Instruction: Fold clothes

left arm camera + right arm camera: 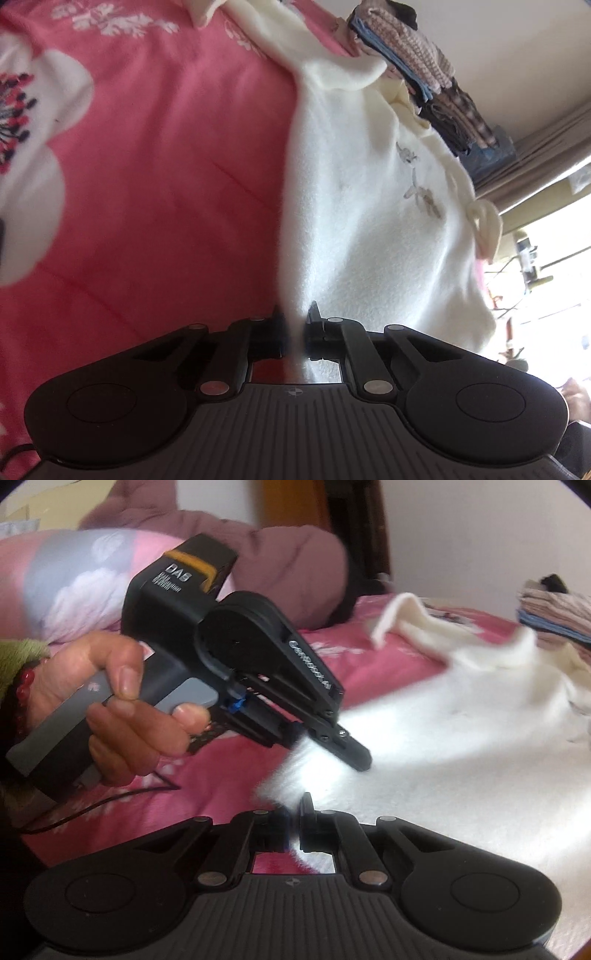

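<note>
The left gripper [295, 325] is seen closed on an edge of the white garment [369, 229]. In the right wrist view the right gripper [295, 823] is likewise clamped on the garment's near edge, and only there is the left gripper seen from outside, held by a hand [110, 709] with its fingers [351, 753] pinching the cloth. The pinch points are blurred. The garment, fleecy with a faint embroidered motif, is spread over a pink bedspread [166, 166]; a stack of folded clothes [413, 59] is partly cut off behind it.
</note>
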The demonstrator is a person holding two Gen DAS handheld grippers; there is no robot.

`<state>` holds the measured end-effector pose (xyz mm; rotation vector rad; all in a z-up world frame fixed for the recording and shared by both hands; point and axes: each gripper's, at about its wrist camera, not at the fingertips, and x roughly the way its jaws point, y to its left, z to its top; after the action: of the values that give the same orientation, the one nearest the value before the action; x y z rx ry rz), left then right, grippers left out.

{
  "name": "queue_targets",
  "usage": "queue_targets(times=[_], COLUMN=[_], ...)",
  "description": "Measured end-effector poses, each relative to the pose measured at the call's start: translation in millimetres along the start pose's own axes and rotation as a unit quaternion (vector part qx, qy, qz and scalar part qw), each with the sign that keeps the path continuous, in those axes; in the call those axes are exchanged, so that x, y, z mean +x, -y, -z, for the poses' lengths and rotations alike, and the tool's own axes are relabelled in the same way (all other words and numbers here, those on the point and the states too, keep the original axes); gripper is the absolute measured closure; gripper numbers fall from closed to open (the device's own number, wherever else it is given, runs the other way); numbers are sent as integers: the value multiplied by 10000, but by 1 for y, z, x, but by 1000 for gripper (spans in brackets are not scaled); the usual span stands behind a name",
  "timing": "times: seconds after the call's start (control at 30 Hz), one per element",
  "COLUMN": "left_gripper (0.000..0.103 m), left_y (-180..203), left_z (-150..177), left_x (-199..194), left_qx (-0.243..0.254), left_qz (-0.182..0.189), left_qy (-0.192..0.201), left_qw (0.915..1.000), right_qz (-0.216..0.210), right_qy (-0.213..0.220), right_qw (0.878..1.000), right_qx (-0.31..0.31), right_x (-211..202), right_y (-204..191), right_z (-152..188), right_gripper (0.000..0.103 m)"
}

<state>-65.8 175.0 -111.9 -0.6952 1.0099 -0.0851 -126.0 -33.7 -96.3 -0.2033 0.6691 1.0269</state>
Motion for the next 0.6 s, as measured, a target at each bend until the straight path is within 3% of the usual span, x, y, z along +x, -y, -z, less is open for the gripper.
queue_targets(times=[0.1, 0.27, 0.33, 0.43, 0.47, 0.6], left_gripper=[96, 91, 84, 75, 74, 71], left_y=[-3, 4, 15, 25, 29, 38], left_z=[1, 2, 4, 10, 10, 12], left_x=[15, 34, 32, 27, 25, 16], left_qx=[197, 767, 1161, 1613, 1724, 2027], left_qz=[-312, -625, -705, -893, -993, -1267], left_qy=[-56, -84, -49, 13, 41, 225], left_qw=[9993, 9951, 9907, 9829, 9800, 9708], right_qz=[-88, -130, -300, -267, -217, 232], right_qy=[-222, -719, -602, -369, -277, 282], right_qw=[9997, 9932, 9879, 9800, 9772, 9607], right_qx=[-4, 905, 1394, 1935, 2092, 2754], right_x=[14, 56, 52, 26, 16, -48], right_y=[-2, 27, 41, 57, 63, 93], right_z=[1, 11, 13, 17, 19, 36], right_gripper=[97, 94, 87, 68, 55, 51])
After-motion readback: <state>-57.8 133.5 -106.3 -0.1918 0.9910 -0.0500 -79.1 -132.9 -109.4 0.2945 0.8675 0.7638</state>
